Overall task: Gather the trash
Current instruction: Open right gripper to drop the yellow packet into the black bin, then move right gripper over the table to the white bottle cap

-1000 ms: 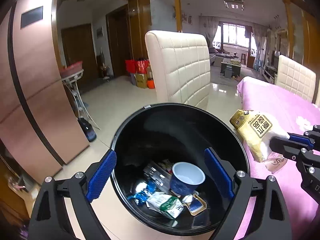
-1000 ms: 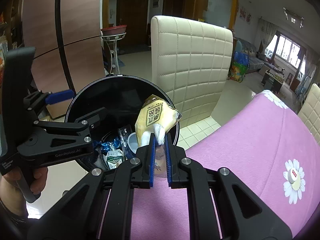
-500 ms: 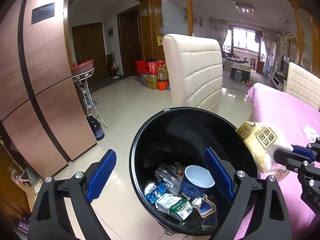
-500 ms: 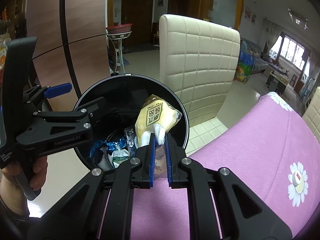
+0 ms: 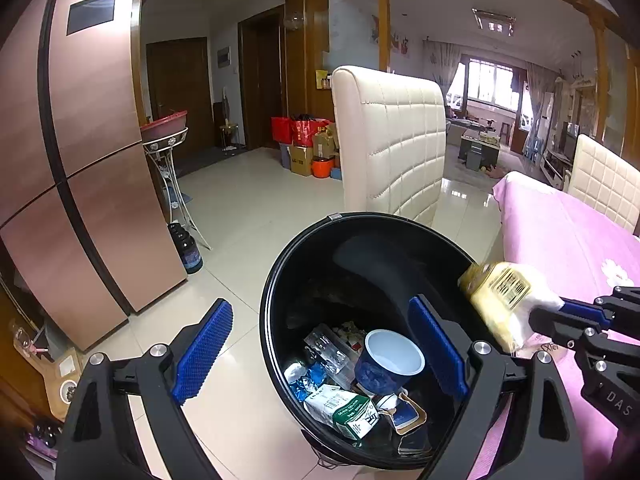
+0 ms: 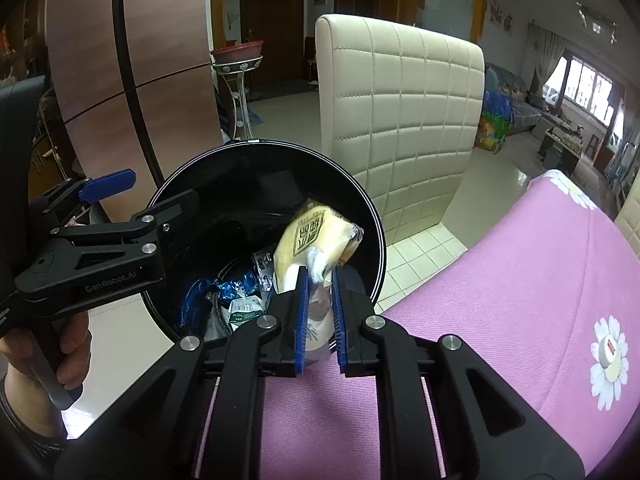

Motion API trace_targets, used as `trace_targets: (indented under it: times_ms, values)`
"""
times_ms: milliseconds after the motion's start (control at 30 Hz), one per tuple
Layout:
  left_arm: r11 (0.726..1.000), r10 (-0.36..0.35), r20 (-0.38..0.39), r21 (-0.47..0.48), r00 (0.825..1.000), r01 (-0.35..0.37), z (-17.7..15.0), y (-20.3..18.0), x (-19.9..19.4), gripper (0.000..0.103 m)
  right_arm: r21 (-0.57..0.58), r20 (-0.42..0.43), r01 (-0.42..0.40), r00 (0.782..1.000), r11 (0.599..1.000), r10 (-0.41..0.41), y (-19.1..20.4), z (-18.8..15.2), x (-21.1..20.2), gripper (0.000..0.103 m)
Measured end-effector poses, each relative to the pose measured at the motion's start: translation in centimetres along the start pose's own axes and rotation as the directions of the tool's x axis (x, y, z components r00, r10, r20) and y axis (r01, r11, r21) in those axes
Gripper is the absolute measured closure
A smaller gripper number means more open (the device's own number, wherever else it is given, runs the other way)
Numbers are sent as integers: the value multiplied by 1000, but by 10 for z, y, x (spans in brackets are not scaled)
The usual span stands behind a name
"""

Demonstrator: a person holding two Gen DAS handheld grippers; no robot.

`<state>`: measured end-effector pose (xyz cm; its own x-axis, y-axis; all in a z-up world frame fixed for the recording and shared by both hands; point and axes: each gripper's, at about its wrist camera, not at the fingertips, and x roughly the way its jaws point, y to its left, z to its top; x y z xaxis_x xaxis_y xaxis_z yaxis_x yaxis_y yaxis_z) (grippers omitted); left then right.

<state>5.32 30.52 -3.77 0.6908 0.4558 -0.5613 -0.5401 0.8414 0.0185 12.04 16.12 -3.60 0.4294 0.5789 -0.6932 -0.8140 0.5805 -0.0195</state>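
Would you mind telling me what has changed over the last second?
The right gripper has just been opening its jaws, and the yellow packet, its tail still between them, has tipped toward the black bin. The left gripper stays open at its rim; the trash inside is unchanged.

Glossy black round plastic trash bin (image 5: 280,280); pale yellow crinkled snack wrapper (image 6: 308,236) printed with dark characters; black tongs with ribbed blue pads (image 6: 301,312); pink woven tablecloth (image 6: 520,280) dotted with white daisies; cream quilted leather chair (image 6: 400,120), square-stitched; copper-brown fridge (image 5: 80,160).
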Motion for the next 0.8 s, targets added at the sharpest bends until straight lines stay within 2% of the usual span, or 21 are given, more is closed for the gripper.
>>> trace_targets:
  times_ms: [300, 400, 433, 467, 800]
  values:
    - [1000, -4, -7, 1, 1000, 4, -3, 1, 1, 16, 11, -13, 9, 1000, 1000, -9, -3, -2, 5, 84]
    - [1000, -8, -12, 17, 1000, 8, -4, -5, 3, 16, 16, 2, 26, 1000, 1000, -26, -5, -2, 4, 65]
    - [1000, -6, -11, 23, 1000, 6, -5, -7, 3, 16, 16, 15, 36, 999, 999, -36, -5, -3, 2, 49]
    - [1000, -4, -11, 27, 1000, 4, -5, -8, 3, 16, 15, 32, 47, 998, 999, -47, -5, -3, 0, 41]
    - [999, -36, -28, 30, 999, 37, -7, -17, 4, 16, 15, 43, 118, 992, 993, -118, -15, -7, -2, 41]
